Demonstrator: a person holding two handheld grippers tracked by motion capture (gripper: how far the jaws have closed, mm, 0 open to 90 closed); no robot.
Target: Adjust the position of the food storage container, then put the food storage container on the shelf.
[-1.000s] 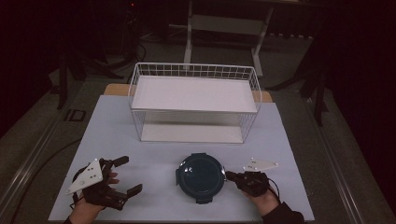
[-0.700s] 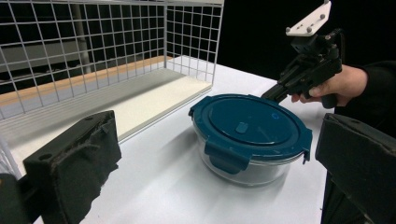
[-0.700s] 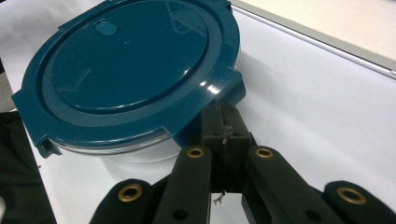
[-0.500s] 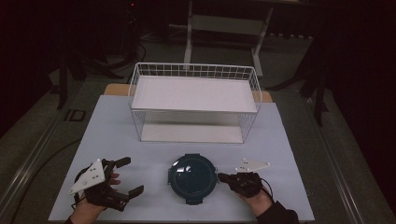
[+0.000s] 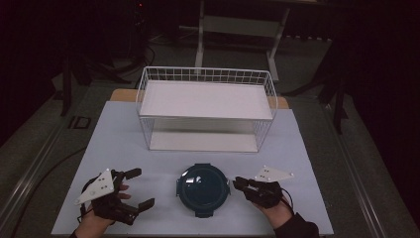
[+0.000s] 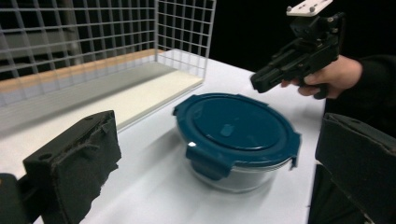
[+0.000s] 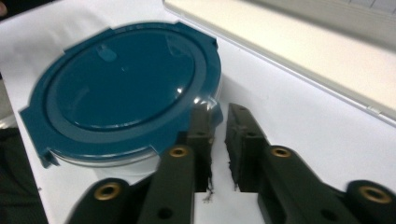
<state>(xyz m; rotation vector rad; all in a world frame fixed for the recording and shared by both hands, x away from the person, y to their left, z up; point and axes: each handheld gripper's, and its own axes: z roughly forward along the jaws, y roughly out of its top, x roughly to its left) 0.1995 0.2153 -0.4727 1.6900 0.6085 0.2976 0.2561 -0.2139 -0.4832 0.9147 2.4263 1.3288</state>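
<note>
A round clear container with a dark teal clip lid (image 5: 203,188) (image 6: 233,126) (image 7: 126,79) stands on the white table near its front edge. My right gripper (image 5: 238,182) (image 7: 218,112) lies just right of it, tips at the lid's rim. Its jaws have just been opening and stand a narrow gap apart with nothing between them. That same gripper (image 6: 261,81) appears beyond the container in the left gripper view. My left gripper (image 5: 142,187) (image 6: 219,158) rests to the container's left, wide open and empty, pointing at the container.
A white wire rack (image 5: 205,99) with a white shelf and base board stands behind the container at mid table. The table top (image 5: 114,139) ends close to both hands at the front. Dark floor and stands surround the table.
The container has slid a little to the left with the right gripper against it. The right jaws, pressed together before, now show a narrow gap. The left gripper has kept still.
</note>
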